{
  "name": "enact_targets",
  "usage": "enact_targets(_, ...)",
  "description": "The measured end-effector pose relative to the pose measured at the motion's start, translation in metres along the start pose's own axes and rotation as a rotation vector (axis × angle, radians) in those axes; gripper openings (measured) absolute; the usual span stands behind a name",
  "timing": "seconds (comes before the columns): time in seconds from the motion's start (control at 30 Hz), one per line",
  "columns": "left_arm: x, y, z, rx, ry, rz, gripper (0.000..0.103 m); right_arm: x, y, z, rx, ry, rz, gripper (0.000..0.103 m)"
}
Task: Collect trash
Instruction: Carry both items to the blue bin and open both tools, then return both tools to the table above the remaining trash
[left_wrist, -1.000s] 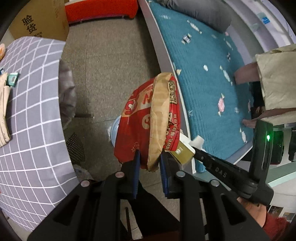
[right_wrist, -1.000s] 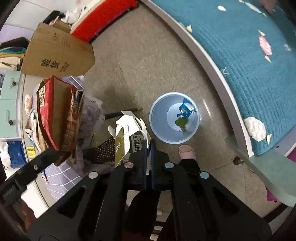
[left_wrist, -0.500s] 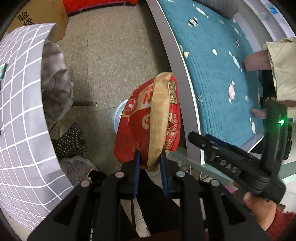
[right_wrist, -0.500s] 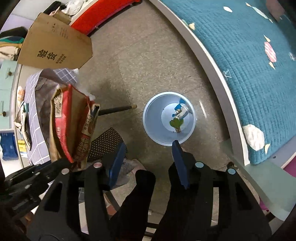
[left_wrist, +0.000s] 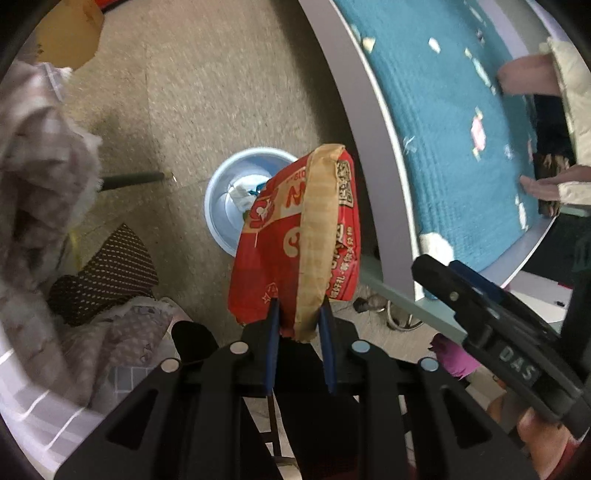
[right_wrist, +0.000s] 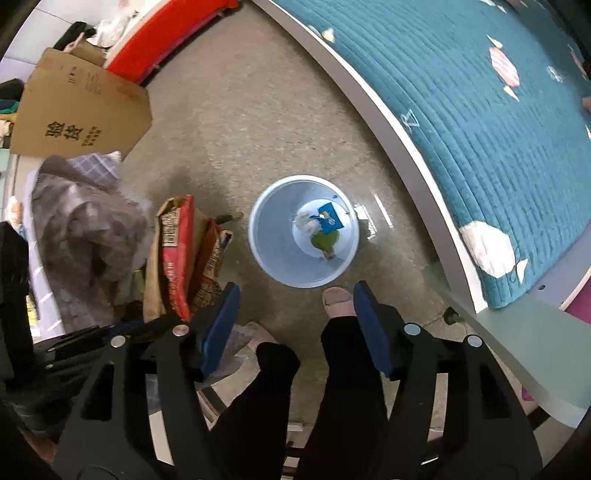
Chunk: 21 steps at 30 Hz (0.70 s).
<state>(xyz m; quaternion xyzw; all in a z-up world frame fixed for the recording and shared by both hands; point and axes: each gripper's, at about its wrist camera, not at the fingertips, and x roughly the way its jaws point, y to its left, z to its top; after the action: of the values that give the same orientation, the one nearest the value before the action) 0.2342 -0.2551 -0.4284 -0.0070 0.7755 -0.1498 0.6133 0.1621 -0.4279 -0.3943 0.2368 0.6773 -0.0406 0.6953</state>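
Home bedroom, quilted bed (right_wrist: 480, 122), wastebasket (right_wrist: 266, 251)

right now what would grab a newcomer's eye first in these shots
The red snack bag, pinched upright in the left claw, fills the middle of the left wrist view. Below it on the floor stands the pale blue bin with scraps inside, beside the teal quilt. The right claw hangs open and empty above the bin.

The left claw (left_wrist: 300, 328) pinches the lower edge of a red snack bag (left_wrist: 295, 236) with a tan paper strip down its face, holding it upright over the floor. Behind the bag sits a pale blue bin (left_wrist: 236, 192) (some crumpled white litter inside). At lower right, the right claw (left_wrist: 461, 291) reaches in beside a teal quilted bed (left_wrist: 443, 110).
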Motion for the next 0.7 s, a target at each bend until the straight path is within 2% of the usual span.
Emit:
enact_targets(0.23, 0.074, -0.001, 0.023, 0.009, 0.094, 0.008, 0.020, 0.045, -0.026, 0.004, 0.080, 0.015, -0.011, 0.064)
enact_targets(0.4, 0.085, -0.007, 0.038, 0.019, 0.103, -0.003, 0.021, 0.057, -0.041, 0.007, 0.159, 0.011, -0.006, 0.064)
enact_targets(0.43, 0.085, -0.009, 0.039, 0.022, 0.103, -0.007, 0.024, 0.056, -0.042, 0.008, 0.164, 0.005, -0.002, 0.064)
enact_targets(0.53, 0.081, -0.009, 0.044, 0.012, 0.113, 0.015, 0.050, 0.051, -0.043, 0.011, 0.167, 0.001, 0.002, 0.064)
enact_targets(0.6, 0.076, -0.009, 0.046, 0.011, 0.115, 0.022, 0.052, 0.047, -0.043, 0.014, 0.168, 0.000, 0.001, 0.064)
enact_targets(0.67, 0.068, -0.009, 0.048, 0.000, 0.101, 0.019, 0.061, 0.043, -0.040, 0.017, 0.163, -0.001, 0.003, 0.064)
enact_targets(0.7, 0.062, -0.008, 0.047, -0.006, 0.088, 0.016, 0.061, 0.040, -0.037, 0.018, 0.157, -0.003, 0.004, 0.064)
